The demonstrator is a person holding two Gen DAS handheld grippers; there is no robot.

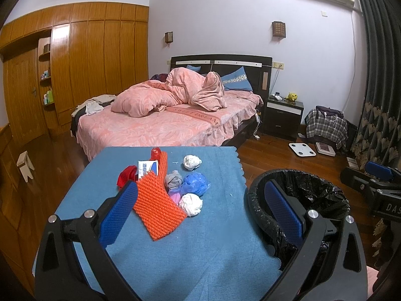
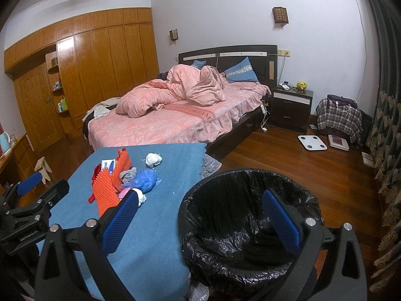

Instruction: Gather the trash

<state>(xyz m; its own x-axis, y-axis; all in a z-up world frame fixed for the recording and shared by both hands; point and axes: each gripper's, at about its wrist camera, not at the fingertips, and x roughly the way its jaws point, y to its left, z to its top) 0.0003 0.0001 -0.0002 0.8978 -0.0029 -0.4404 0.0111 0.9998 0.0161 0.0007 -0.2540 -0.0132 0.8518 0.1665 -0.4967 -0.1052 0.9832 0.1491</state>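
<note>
A pile of trash lies on the blue-covered table [image 1: 213, 225]: an orange foam net [image 1: 156, 208], a blue plastic bag wad [image 1: 195, 184], a white paper ball [image 1: 191, 203], a second white ball [image 1: 192, 162], a grey wad [image 1: 173, 179], red wrap [image 1: 126, 175] and a small carton [image 1: 147, 168]. A black-lined bin [image 2: 245, 225] stands right of the table. My left gripper [image 1: 200, 213] is open and empty above the table's near part. My right gripper [image 2: 200, 215] is open and empty above the bin's left rim. The pile also shows in the right wrist view [image 2: 120, 183].
A bed with pink bedding [image 1: 163, 115] stands behind the table. A dark nightstand [image 1: 283, 118], a white scale [image 1: 302, 149] and a plaid-covered heap [image 1: 325, 125] are at the right. A wooden wardrobe [image 1: 87, 62] lines the left wall, with a small stool [image 1: 25, 165] on the floor.
</note>
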